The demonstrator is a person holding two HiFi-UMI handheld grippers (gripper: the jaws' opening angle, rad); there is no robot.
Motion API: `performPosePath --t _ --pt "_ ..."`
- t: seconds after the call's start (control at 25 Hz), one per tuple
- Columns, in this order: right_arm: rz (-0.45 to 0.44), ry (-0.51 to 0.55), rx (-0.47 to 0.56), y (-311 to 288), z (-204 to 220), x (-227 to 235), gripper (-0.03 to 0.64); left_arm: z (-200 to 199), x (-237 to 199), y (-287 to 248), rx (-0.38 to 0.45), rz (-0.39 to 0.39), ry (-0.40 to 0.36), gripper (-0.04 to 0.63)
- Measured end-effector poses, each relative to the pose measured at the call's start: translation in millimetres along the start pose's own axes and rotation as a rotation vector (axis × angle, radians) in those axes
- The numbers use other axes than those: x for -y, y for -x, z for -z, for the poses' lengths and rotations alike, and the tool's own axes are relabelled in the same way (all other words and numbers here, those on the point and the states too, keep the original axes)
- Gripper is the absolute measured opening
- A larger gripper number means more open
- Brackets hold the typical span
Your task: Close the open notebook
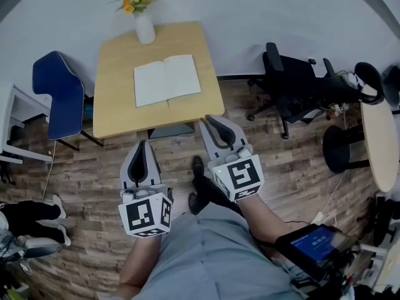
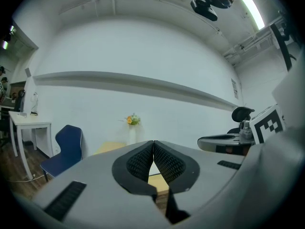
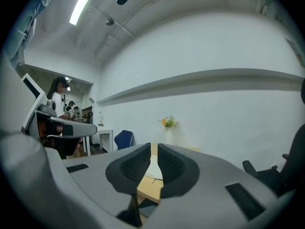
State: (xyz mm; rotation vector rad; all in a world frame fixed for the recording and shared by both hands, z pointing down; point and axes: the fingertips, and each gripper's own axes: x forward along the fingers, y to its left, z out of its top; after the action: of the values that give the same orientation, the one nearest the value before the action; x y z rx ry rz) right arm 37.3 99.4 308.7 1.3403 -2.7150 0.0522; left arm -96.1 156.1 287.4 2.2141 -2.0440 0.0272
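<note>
The open notebook (image 1: 167, 80) lies flat, white pages up, in the middle of a small wooden table (image 1: 112, 114) ahead of me. A strip of its pages shows in the right gripper view as the notebook (image 3: 155, 172) beyond the pads. My left gripper (image 1: 144, 144) hovers over the wooden floor just short of the table's near edge, jaws shut and pads meeting, nothing held. My right gripper (image 1: 210, 121) is level with the table's near right corner, shut with only a thin slit between its pads and nothing in it. Both point roughly level toward the table.
A white vase with flowers (image 1: 144, 25) stands at the table's far edge. A blue chair (image 1: 59, 95) sits left of the table, a black office chair (image 1: 294, 86) to the right. A round table (image 1: 381, 142) is at the far right and a white desk (image 2: 28, 128) on the left.
</note>
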Motion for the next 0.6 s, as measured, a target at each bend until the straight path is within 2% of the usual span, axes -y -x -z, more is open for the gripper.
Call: performPosePath --t 0.4,0.6 --pt "-0.047 -0.106 -0.085 -91.6 64.5 52.1 0.054 48.3 -14.4 -108.4 -0.151 -0.009 -0.015 0.020" --pt "-0.050 -0.132 -0.107 -145.4 72.7 96.1 0.054 49.2 -16.3 -174.9 -0.176 -0.012 -0.032 0.020"
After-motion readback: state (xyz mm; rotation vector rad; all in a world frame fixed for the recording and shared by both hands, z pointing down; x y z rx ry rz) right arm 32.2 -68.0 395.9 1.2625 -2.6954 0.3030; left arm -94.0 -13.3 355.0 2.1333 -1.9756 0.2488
